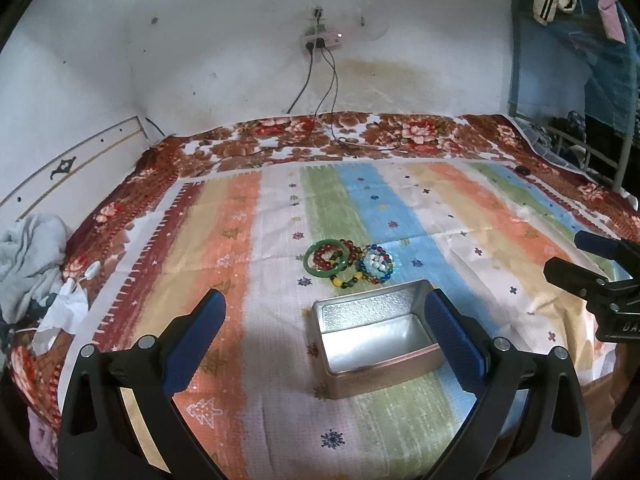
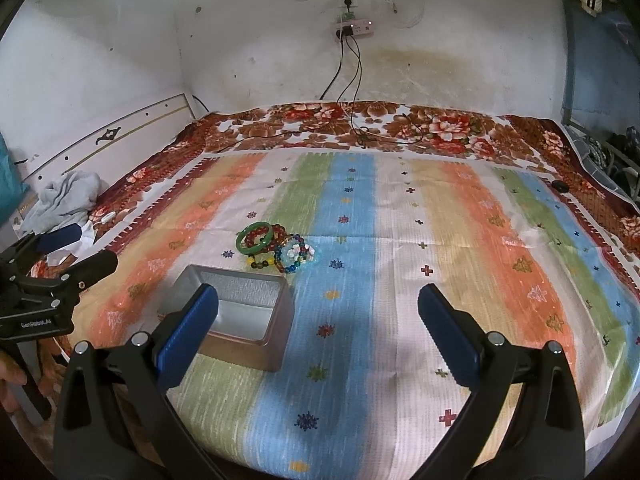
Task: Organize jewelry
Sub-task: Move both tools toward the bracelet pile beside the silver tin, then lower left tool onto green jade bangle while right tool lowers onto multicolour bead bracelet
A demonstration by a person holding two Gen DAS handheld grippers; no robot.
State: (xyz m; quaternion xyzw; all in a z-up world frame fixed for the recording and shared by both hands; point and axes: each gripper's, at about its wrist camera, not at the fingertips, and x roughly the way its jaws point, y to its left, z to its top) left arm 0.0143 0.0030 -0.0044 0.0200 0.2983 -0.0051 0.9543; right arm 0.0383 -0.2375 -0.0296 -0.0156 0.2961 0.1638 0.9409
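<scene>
With both the left tool (image 1: 325,322) and right tool (image 2: 318,316) spread wide and empty, approach the bracelet pile (image 1: 349,261) on the bed just beyond the open metal tin (image 1: 376,336), pinching one bangle's rim cleanly.

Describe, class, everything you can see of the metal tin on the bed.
The metal tin is a rectangular, lidless box, silvery inside with a fine embossed pattern on its inner walls and a pinkish-copper tone outside. It sits upright and empty on the striped cloth, just nearer the cameras than the bracelet pile. Nothing touches it; both tools are open and clear of it.
</scene>
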